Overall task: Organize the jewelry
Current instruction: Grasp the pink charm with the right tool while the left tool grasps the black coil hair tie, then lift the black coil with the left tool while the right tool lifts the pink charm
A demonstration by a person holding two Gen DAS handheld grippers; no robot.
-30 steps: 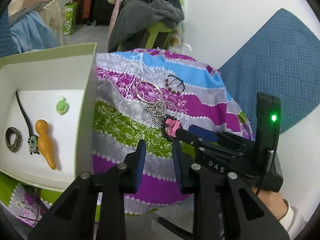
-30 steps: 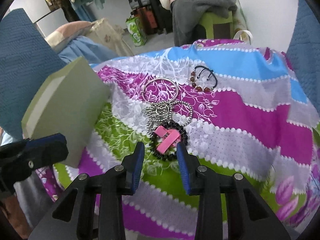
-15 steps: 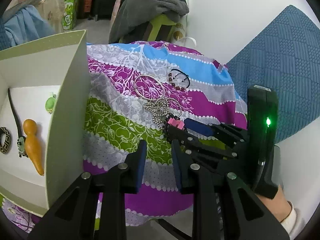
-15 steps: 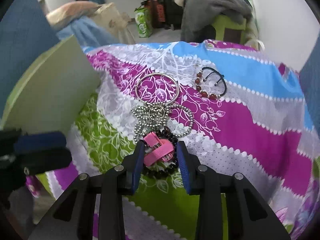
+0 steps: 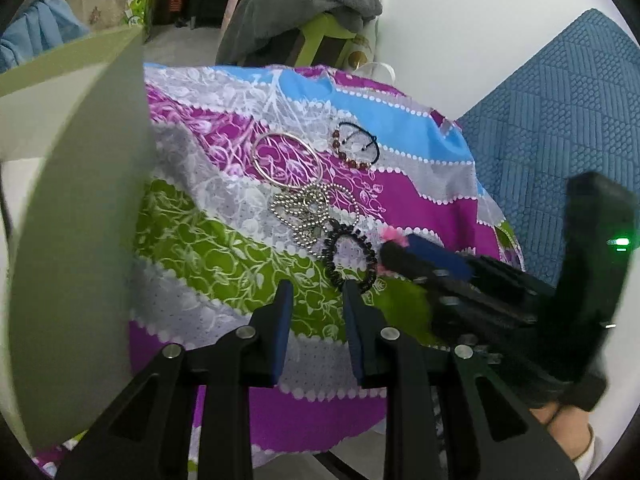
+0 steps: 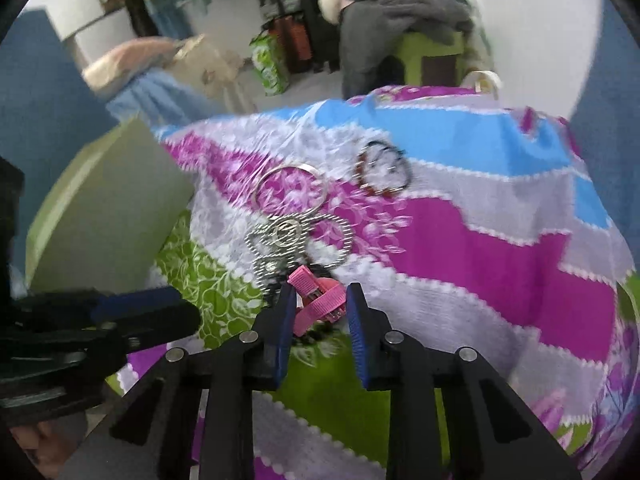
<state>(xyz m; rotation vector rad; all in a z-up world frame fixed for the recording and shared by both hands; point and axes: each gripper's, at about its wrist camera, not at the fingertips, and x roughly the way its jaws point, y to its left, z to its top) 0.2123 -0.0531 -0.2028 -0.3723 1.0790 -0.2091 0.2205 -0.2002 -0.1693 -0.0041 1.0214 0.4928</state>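
Between right gripper [image 6: 320, 300] fingers, pink clip [image 6: 318, 302]

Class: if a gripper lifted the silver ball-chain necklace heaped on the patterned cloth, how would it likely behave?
The silver ball-chain necklace lies in loose loops, so it would probably hang limp. Its coils touch the thin silver bangle and the black beaded bracelet, so it may drag them. The smooth beads might slip.

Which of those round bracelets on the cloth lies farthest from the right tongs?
The red-brown beaded bracelet with the black cord. It lies apart, past the plain silver bangle, while the black bead bracelet sits right at the right tongs.
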